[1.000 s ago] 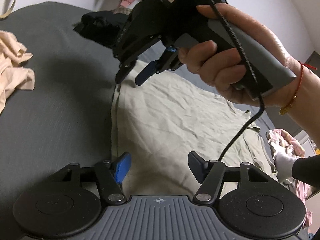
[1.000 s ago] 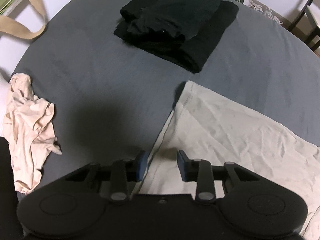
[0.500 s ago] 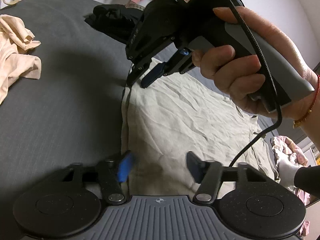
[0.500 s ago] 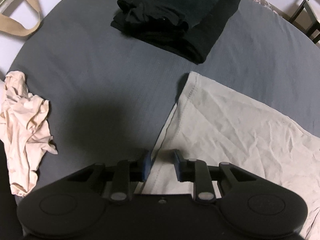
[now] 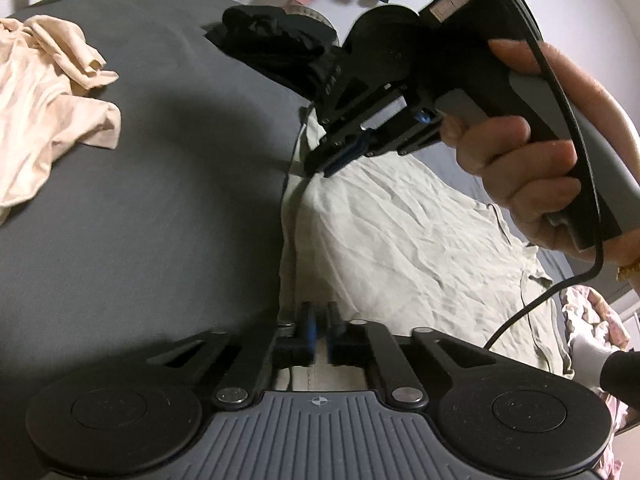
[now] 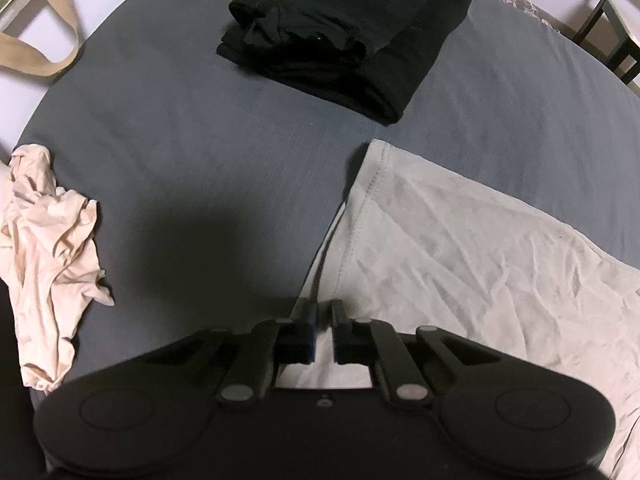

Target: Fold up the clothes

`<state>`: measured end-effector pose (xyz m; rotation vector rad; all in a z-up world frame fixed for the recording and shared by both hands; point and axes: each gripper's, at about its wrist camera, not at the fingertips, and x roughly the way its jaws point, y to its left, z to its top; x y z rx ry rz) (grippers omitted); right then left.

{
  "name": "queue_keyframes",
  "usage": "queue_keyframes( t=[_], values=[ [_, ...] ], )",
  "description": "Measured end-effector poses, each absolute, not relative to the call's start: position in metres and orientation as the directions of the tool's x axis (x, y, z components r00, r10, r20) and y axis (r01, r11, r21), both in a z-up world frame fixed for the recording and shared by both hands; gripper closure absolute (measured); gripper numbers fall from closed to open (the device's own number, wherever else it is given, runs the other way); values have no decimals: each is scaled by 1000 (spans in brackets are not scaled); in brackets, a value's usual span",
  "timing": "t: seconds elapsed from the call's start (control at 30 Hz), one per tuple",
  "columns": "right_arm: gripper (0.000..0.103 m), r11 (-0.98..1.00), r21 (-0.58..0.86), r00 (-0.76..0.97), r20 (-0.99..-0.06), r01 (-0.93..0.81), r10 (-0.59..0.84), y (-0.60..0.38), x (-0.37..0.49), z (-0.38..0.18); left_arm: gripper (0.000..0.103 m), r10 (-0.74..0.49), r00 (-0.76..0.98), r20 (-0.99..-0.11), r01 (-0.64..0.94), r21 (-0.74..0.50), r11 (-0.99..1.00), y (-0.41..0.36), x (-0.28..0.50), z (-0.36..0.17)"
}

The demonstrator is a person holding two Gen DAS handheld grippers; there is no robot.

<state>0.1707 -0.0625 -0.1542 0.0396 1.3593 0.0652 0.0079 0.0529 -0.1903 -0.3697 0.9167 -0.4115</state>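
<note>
A pale grey-green garment [image 5: 400, 248] lies flat and wrinkled on the dark grey bed; it also shows in the right wrist view [image 6: 460, 240]. My left gripper [image 5: 319, 320] is shut on the garment's left hem at the near end. My right gripper [image 6: 324, 318] is shut on the same hem farther along, near the far corner; in the left wrist view it [image 5: 340, 156] pinches that edge, held by a hand.
A folded black garment [image 6: 344, 36] lies beyond the pale one. A crumpled peach garment [image 6: 48, 248] lies at the left on the grey bed [image 6: 180, 140]. A tan bag strap [image 6: 40, 56] hangs off the far left edge. Pink clothes [image 5: 592, 320] lie at the right.
Both grippers have closed on the hem of the pale garment; a second ago both stood open over it. The hem edge is slightly lifted at each grip.
</note>
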Motion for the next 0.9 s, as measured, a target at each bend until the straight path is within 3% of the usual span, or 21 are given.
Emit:
queue_keyframes(
  t=[0.27, 0.4, 0.47, 0.6, 0.63, 0.9],
  values=[
    [97, 996, 83, 213, -973, -19, 86, -65, 171, -153, 100, -459, 572, -680, 165, -453, 876, 55, 8, -186],
    [97, 995, 101, 221, -970, -13, 102, -70, 169, -150, 91, -471, 568, -675, 175, -460, 870, 51, 11, -186],
    [97, 994, 113, 224, -968, -8, 112, -74, 169, -148, 83, -452, 579, -678, 192, -425, 884, 45, 10, -186],
    [97, 990, 139, 231, -964, 3, 134, -82, 168, -145, 26, -413, 630, -658, 217, -361, 907, 38, 5, -180],
    [97, 989, 145, 232, -963, 6, 139, -84, 168, -144, 17, -406, 648, -645, 221, -351, 910, 37, 3, -178],
    [100, 981, 192, 247, -952, 19, 181, -95, 166, -138, 16, -482, 648, -591, 296, -388, 873, 36, 5, -175]
  ],
)
